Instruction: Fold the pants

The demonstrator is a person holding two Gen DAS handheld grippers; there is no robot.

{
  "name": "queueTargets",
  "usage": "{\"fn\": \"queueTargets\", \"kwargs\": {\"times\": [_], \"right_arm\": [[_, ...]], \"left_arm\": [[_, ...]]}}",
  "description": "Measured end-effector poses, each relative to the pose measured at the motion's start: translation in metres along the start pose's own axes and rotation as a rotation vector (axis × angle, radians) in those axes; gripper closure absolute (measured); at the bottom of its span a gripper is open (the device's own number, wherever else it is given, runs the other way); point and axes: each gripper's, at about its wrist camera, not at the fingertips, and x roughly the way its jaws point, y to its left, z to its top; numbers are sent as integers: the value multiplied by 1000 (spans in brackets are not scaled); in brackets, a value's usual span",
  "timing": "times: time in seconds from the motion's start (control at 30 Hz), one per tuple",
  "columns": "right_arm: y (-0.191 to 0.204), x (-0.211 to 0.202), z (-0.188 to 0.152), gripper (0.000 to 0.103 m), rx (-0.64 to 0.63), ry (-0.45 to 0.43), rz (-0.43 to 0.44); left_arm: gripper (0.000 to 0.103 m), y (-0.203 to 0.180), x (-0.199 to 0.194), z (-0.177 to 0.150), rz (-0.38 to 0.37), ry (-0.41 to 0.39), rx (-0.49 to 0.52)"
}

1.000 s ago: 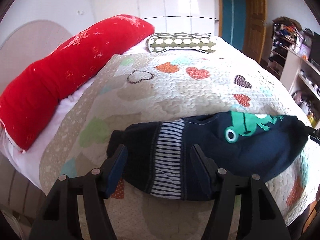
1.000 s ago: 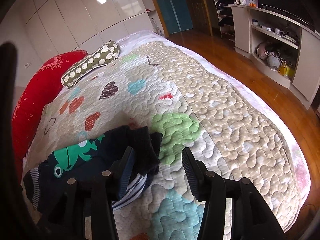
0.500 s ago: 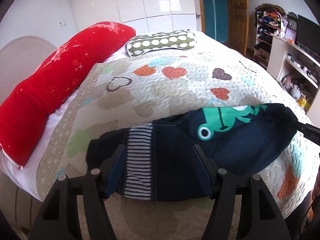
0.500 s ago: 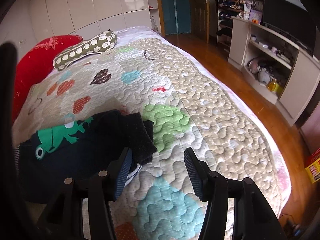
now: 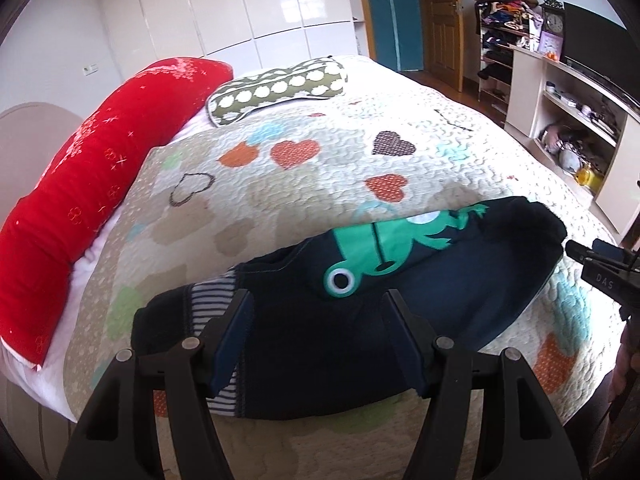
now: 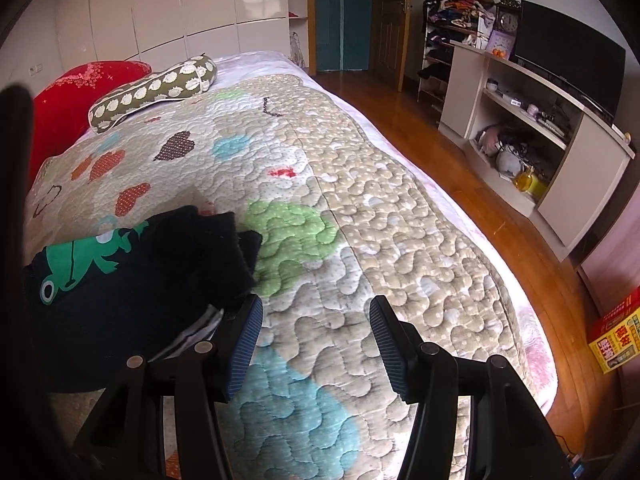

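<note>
Dark navy pants (image 5: pixel 420 292) with a green frog print and a striped waistband lie folded in a compact bundle on the quilted bed. My left gripper (image 5: pixel 320 336) is open and empty, its jaws spread just above the near edge of the bundle. In the right wrist view the pants (image 6: pixel 132 292) lie at the lower left. My right gripper (image 6: pixel 316 340) is open and empty over bare quilt to the right of the bundle, its left finger beside the pants' edge. The right gripper's tip (image 5: pixel 596 268) shows at the right edge of the left wrist view.
A long red bolster (image 5: pixel 92 184) and a green dotted pillow (image 5: pixel 276 88) lie at the head of the bed. The heart-patterned quilt (image 6: pixel 380 220) covers the bed. Wood floor, a white shelf unit (image 6: pixel 532 128) with a TV, and a door stand to the right.
Both grippers have drawn back and shifted right relative to the pants. The bundle now sits more to the left in the right wrist view. Both stay open.
</note>
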Motion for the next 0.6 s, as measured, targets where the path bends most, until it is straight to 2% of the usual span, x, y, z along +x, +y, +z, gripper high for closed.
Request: {"fn": "queueTargets", "kwargs": {"times": [0.17, 0.27, 0.4, 0.53, 0.6], "right_arm": [[-9, 1, -2, 43, 21, 3, 7], [-15, 1, -2, 43, 42, 7, 27], [-34, -3, -4, 43, 132, -4, 155], [-48, -5, -9, 42, 212, -16, 324], [-47, 0, -11, 41, 229, 3, 386]], "left_arm": [[38, -14, 2, 14, -35, -1, 19], [38, -24, 9, 31, -95, 11, 15], [38, -38, 28, 64, -222, 61, -11], [37, -65, 62, 98, -379, 149, -33], [37, -84, 83, 109, -432, 200, -24]]}}
